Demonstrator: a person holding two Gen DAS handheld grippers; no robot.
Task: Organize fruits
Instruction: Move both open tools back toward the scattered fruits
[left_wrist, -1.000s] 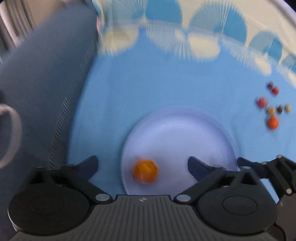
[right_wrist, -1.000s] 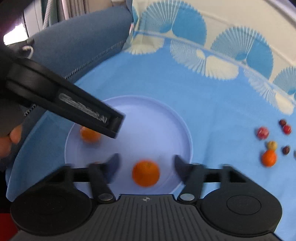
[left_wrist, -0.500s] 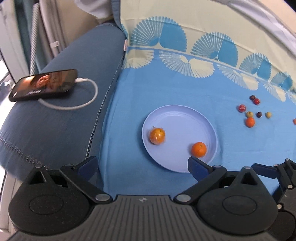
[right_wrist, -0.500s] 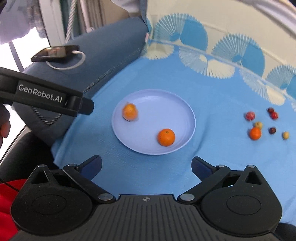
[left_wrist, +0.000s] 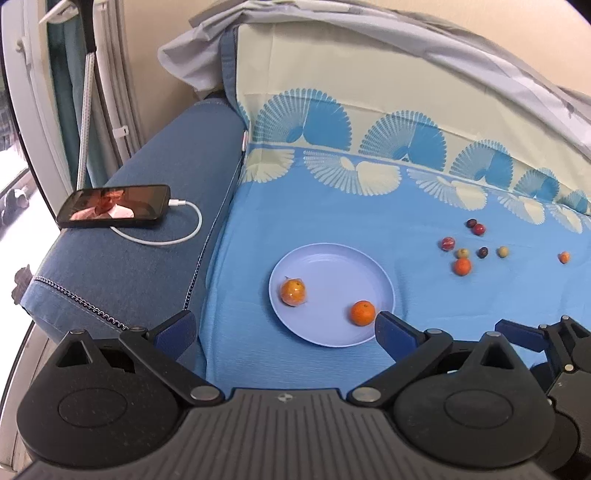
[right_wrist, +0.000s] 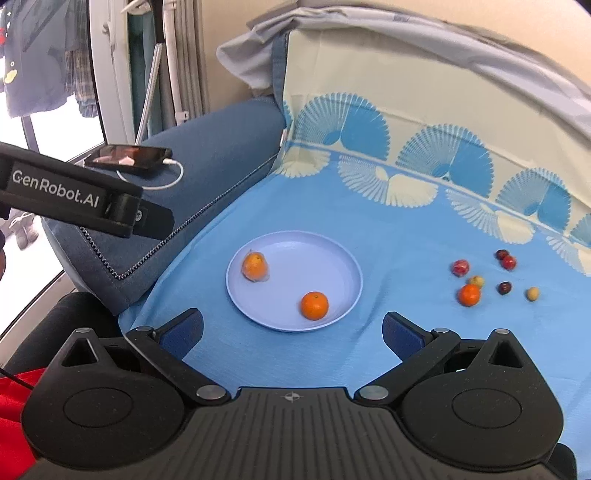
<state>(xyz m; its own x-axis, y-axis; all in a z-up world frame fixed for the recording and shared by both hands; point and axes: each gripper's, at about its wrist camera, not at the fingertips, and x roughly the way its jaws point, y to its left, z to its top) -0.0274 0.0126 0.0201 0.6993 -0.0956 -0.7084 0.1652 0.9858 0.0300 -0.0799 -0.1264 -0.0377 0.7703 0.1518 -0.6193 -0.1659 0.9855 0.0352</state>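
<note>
Oranges, two on the round plate (right_wrist: 347, 269), one wrapped (right_wrist: 254, 266), one bare (right_wrist: 314, 305) with stem end up, near the sofa's left edge, both tongs (left_wrist: 284, 325) (right_wrist: 291, 328) spread wide, holding nothing.

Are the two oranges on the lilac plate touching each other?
Apart. The right wrist view shows bare lilac plate between the wrapped orange and the bare orange.

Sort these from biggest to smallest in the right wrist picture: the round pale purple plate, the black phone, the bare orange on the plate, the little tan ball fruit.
1. Round pale purple plate
2. Black phone
3. Bare orange
4. Little tan ball fruit
The phone lies farther away, so it may really be bigger than it looks.
</note>
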